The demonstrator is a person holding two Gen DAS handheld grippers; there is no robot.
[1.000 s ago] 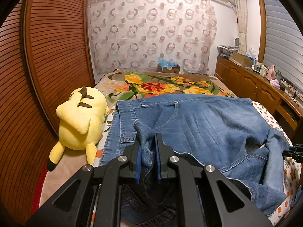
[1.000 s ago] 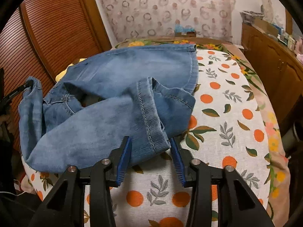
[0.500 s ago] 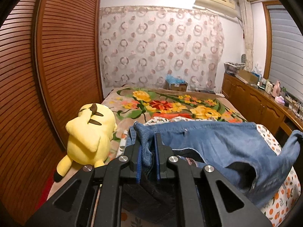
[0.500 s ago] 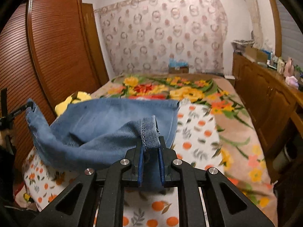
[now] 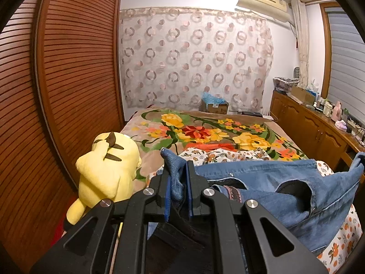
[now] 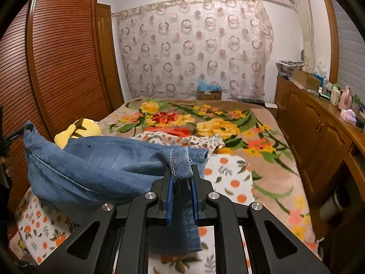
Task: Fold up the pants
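- The left tool is clenched on a bunched corner of the blue jeans, which sag toward 3 o'clock above the bed.
- The right tool has just closed onto a stitched hem of the jeans; the denim sags toward 9 o'clock.
- A yellow plush toy sits at 9 o'clock of the left tool.

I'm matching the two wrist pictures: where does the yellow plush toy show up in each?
Left wrist view: yellow plush toy at lower left, in full, beside the louvred wardrobe.
Right wrist view: yellow plush toy at middle left, only its top showing above the jeans.
Shared landmark: the cardboard box under the circle-patterned curtain.
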